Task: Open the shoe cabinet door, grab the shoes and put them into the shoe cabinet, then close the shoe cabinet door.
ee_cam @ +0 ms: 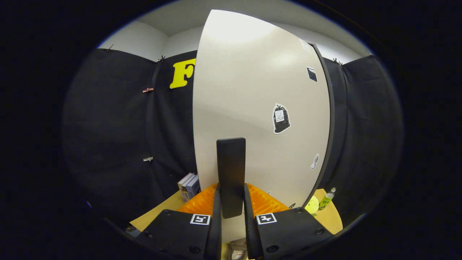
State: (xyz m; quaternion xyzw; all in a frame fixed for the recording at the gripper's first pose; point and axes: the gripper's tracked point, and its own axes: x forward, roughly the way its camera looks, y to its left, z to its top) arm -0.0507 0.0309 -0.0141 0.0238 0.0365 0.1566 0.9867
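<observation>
The white shoe cabinet door rises right in front of me, with a few stickers on its face. A flat black handle stands upright on the door. My gripper is shut on that handle, one finger pressing each side of its lower end. The door's dark edge runs down its right side. No shoes can be made out from here.
A tan table top lies below the door. A few books stand at its left, beside the door. A small green bottle and a yellow-green ball sit at the right. Black cloth walls close in both sides.
</observation>
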